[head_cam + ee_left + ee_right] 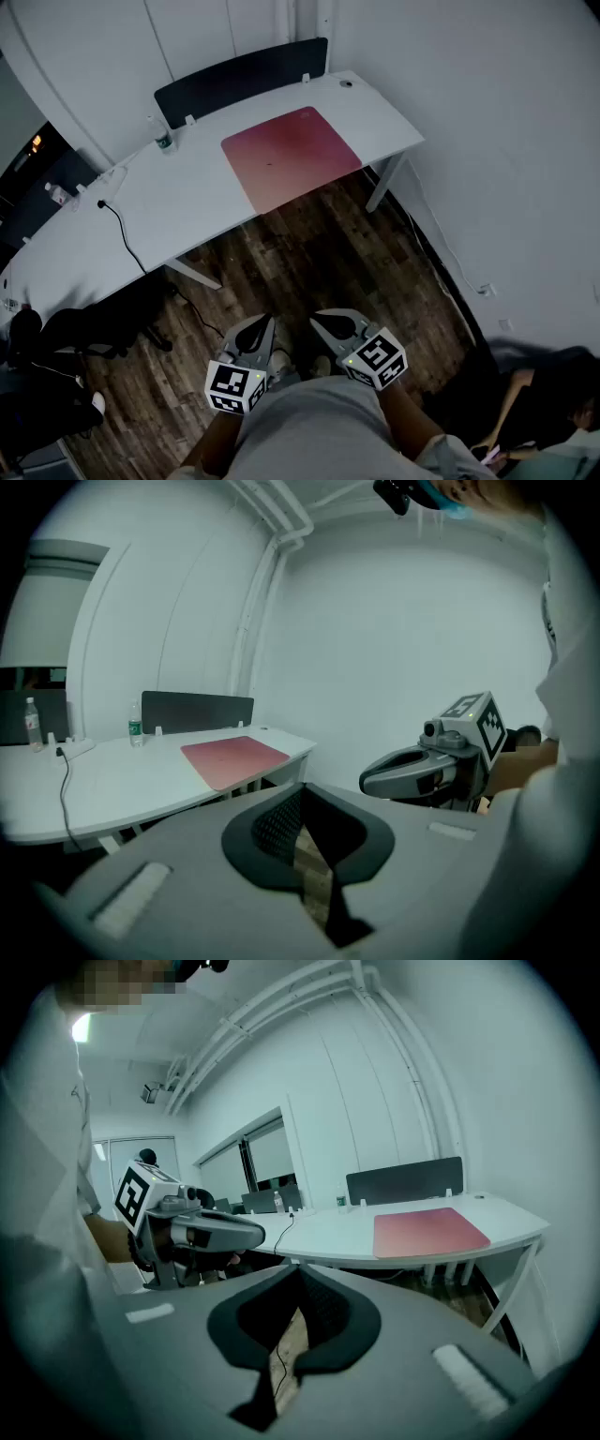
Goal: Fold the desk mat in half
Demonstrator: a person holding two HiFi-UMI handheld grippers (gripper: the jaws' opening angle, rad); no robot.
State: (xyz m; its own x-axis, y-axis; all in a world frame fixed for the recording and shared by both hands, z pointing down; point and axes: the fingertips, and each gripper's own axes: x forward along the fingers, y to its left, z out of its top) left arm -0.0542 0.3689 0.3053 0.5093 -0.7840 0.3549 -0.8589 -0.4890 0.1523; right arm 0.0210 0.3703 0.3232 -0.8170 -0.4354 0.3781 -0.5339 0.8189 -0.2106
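A pink-red desk mat (291, 155) lies flat and unfolded on the right part of a white desk (187, 211). It also shows in the left gripper view as the mat (234, 759) and in the right gripper view as the mat (429, 1232). Both grippers hang close to the person's body over the wooden floor, far short of the desk. My left gripper (261, 328) (302, 794) is shut and empty. Beside it my right gripper (326, 328) (298, 1274) is shut with nothing in it. Each one appears in the other's view: the right gripper (422, 771) and the left gripper (211, 1232).
A dark divider panel (239, 80) stands along the desk's back edge. A water bottle (161, 139) is left of the mat, and a black cable (122, 230) runs off the desk front. A black chair (56, 347) is at lower left, and a seated person (539, 398) at lower right.
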